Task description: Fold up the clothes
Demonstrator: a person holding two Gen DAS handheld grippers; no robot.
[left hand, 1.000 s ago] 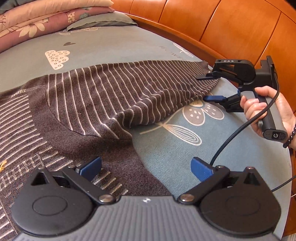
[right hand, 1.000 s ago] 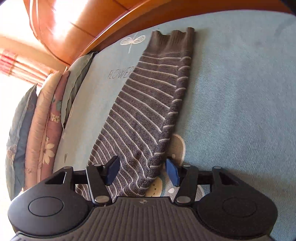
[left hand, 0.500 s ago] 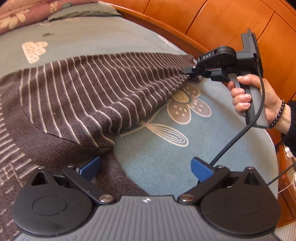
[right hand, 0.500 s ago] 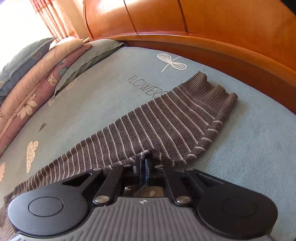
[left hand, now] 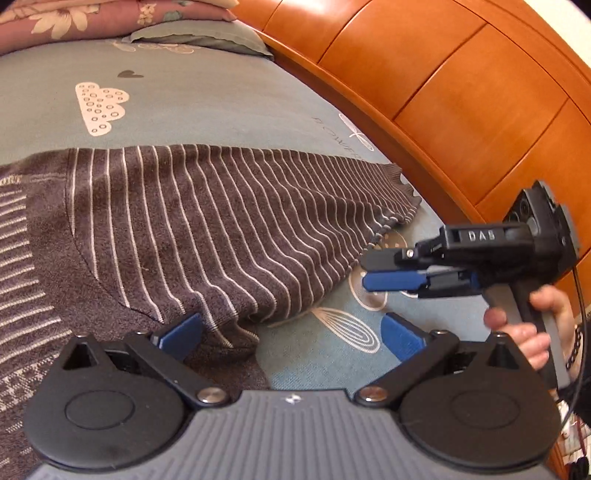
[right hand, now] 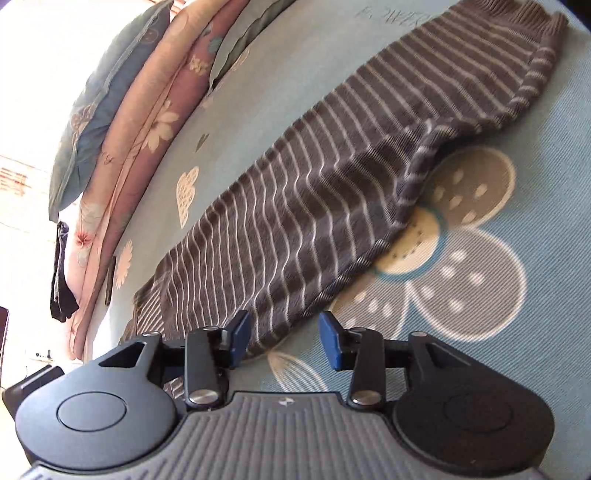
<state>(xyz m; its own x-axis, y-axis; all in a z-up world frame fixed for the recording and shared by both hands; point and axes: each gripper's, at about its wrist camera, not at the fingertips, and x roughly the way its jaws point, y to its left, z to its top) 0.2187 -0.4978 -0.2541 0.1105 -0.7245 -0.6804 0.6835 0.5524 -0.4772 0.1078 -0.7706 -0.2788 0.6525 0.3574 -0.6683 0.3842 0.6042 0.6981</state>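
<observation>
A dark grey sweater with thin white stripes lies on the bed, its body (left hand: 37, 258) at the left. Its sleeve (left hand: 240, 221) stretches right to a ribbed cuff (left hand: 399, 195). My left gripper (left hand: 291, 328) stands open just short of the armpit fold, its left pad (left hand: 181, 332) over the knit. A person's hand (left hand: 524, 332) holds my right gripper (left hand: 365, 271) just off the sleeve's lower edge. In the right wrist view the right gripper (right hand: 283, 328) has its jaws opening. The sleeve (right hand: 332, 192) edge lies between the pads, unpressed, and the cuff (right hand: 517, 29) is far off.
The bed sheet (left hand: 184, 92) is blue-grey with cloud and flower prints. An orange wooden bed frame (left hand: 443, 92) curves close behind the cuff. Stacked pillows (right hand: 129, 110) line the far side. A black cable (left hand: 580, 295) hangs by the right hand.
Half a second ago the right gripper was shut on the sleeve's edge near the cuff. It has let go, come down along the edge and rolled. The left gripper stayed open.
</observation>
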